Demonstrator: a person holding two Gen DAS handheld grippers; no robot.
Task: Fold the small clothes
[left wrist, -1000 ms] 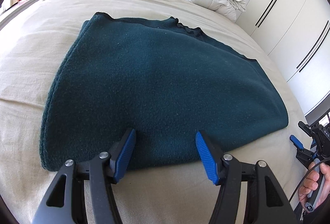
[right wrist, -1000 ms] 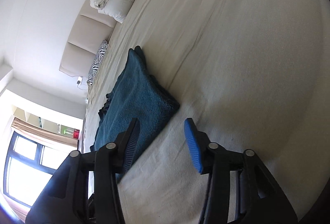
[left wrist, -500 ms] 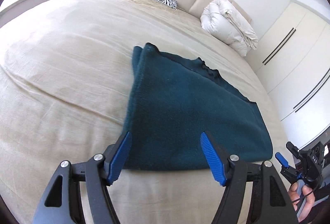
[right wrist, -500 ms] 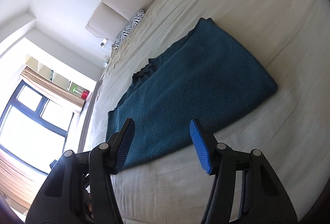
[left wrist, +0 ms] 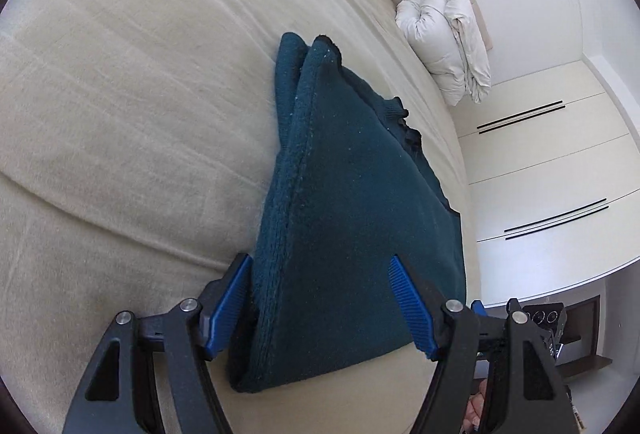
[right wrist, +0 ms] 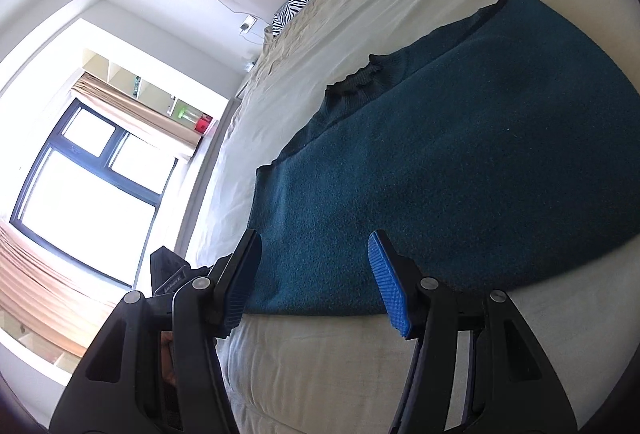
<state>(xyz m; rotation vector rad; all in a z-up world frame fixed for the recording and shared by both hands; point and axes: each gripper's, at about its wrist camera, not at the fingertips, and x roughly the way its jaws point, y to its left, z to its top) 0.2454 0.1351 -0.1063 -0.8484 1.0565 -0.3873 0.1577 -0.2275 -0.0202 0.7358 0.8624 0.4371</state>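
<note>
Folded teal sweater (left wrist: 352,218) on bed (left wrist: 120,114); left gripper (left wrist: 320,302) open astride near corner.

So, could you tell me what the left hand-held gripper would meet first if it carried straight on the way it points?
Most likely the folded dark teal knitted garment: the left hand-held gripper is open, with the near corner between its fingers, though depth is unclear.

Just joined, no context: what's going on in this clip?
A person is folding a dark teal sweater on a beige bed, with tongs in each hand. The sweater lies partly folded. Left tongs and right tongs both hang open at its near edge, gripping nothing; the left jaws have just been opening.
</note>
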